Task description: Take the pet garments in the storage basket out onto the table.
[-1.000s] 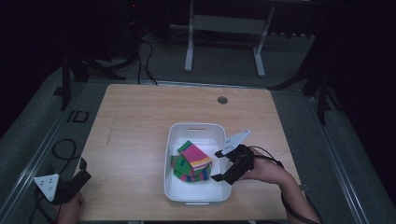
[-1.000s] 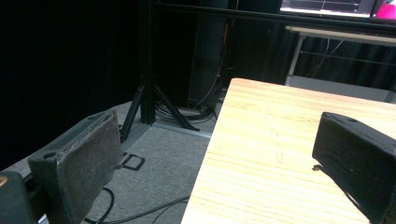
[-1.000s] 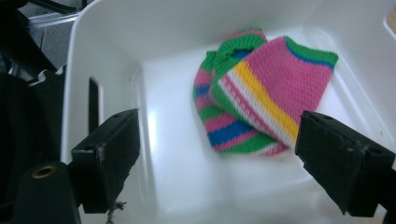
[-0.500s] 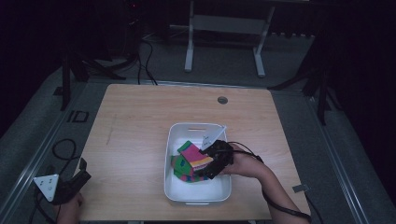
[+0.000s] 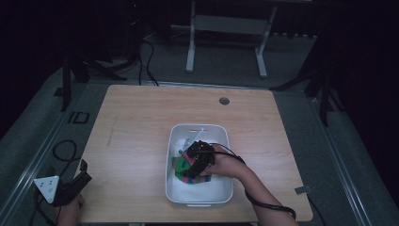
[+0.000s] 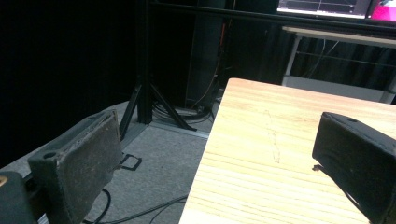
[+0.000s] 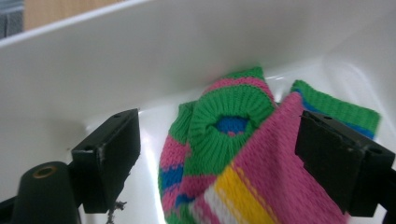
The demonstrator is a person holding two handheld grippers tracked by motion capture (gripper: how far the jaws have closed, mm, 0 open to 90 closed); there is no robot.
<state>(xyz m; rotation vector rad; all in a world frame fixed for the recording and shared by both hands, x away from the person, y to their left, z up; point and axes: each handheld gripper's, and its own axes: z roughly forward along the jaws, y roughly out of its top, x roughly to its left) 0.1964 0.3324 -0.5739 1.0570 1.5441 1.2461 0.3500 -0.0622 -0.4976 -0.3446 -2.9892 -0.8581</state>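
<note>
Socks (image 5: 188, 170), striped pink, green, yellow and blue, lie bunched inside the white bin (image 5: 175, 141), toward its left wall. Over the last second my right gripper (image 5: 194, 160) went from the bin's right rim to down inside the bin, right over the bundle. In the right gripper view its jaws stand spread, one either side of the knit (image 7: 243, 154), the green cuff between them, nothing clamped yet. So I read this as the reach finished and the grasp about to start: closing now should catch the pink fold near the cuff. Risk is pinching just one layer and dragging the rest along the bin wall (image 7: 154, 56). Left gripper (image 5: 70, 188) hasn't moved, parked well left of the bin, off the surface's (image 5: 141, 117) near-left corner; its jaws are spread apart, nothing between them, in the left gripper view looking along the bare surface (image 6: 280, 154).
</note>
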